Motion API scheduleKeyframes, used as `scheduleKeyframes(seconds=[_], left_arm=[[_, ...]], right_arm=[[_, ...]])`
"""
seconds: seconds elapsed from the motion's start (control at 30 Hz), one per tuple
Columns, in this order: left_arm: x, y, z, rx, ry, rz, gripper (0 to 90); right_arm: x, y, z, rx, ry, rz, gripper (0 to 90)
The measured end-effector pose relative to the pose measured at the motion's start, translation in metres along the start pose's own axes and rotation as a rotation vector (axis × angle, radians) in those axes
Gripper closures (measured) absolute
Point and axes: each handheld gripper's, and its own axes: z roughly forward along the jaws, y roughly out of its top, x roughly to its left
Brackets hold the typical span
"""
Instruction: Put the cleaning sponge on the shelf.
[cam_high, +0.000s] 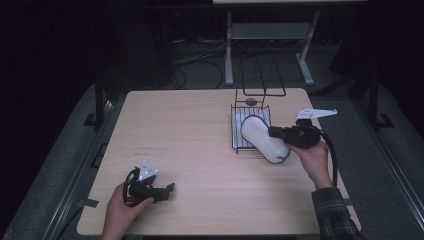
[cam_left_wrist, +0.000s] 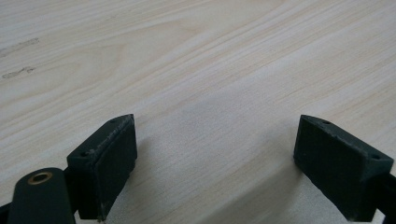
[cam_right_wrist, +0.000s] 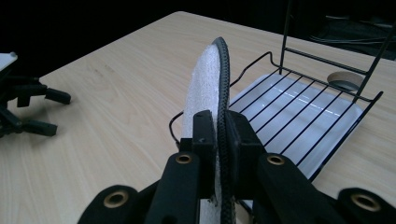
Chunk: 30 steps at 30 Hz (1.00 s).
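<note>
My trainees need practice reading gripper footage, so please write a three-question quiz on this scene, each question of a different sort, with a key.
1. True or false: the right gripper is shut on the white insole.
2. Multiple choice: the wire rack stands on the table
A. at the near left corner
B. towards the far right
C. under the left gripper
3. Fill in: the left gripper's jaws are ___ with nothing between them, over bare wood.

Key
1. True: its jaws pinch the insole's black-trimmed edge.
2. B
3. open
</note>
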Motion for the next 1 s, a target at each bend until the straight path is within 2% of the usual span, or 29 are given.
scheduleKeyframes(seconds=[0.63, 1.0], left_arm=[[0.000, 0.000, 0.000, 0.000, 0.000, 0.000, 12.6], [0.000, 0.000, 0.000, 0.000, 0.000, 0.000, 12.6]], right_arm=[[-0.029, 0.022, 0.026, -0.025, -0.039, 0.049, 83.0], [-0.043, 0.033, 0.042, -0.028, -0.034, 0.080, 83.0]])
